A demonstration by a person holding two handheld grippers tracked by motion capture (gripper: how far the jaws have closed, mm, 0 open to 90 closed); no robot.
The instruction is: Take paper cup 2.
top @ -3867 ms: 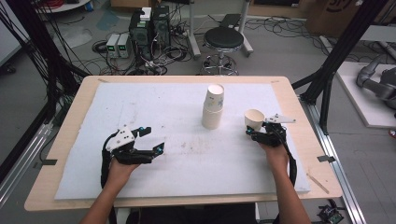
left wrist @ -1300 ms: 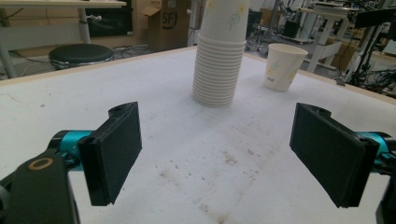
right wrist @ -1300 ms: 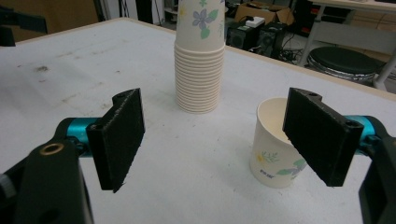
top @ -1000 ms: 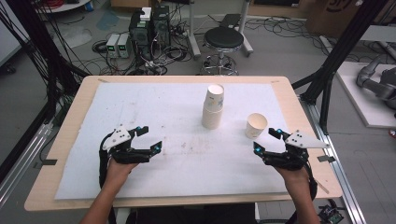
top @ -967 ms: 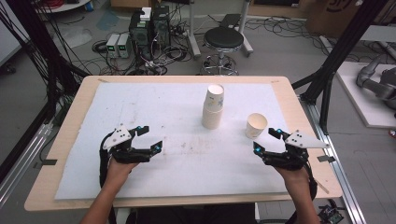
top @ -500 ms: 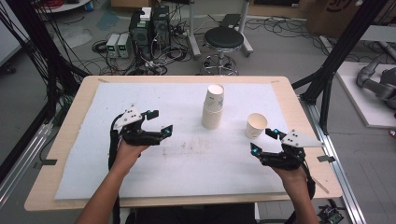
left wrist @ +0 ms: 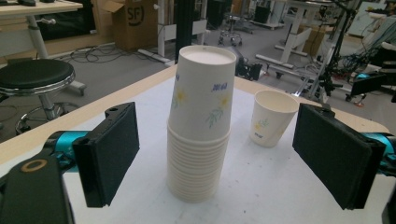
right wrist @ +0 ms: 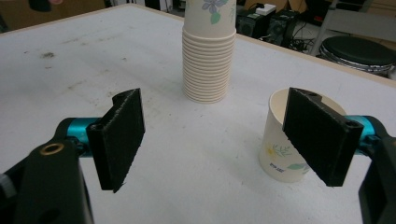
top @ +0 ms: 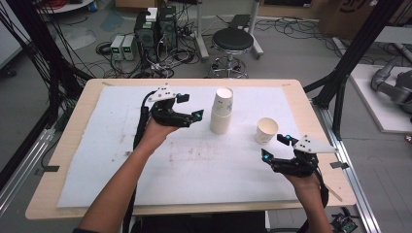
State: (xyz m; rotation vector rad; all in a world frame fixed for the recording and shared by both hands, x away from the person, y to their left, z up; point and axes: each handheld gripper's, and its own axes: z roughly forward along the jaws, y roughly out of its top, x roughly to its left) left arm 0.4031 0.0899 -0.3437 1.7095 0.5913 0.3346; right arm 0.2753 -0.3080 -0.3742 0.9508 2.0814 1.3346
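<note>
Lab room: grey floor with cable runs, PC towers (top: 155, 26) and a black stool (top: 233, 41) behind a wood-edged table (top: 68, 145) covered by a scuffed white mat (top: 194, 165). On the mat: a stack of upside-down paper cups (top: 222, 110) mid-table, and a single upright paper cup (top: 266, 130) to its right, apart from the stack, its inside not visible. Left gripper (top: 189, 109) sits just left of the stack with jaws wide apart, holding nothing; right gripper (top: 276, 148) sits near the single cup at the front right, jaws also spread, nothing held.
</note>
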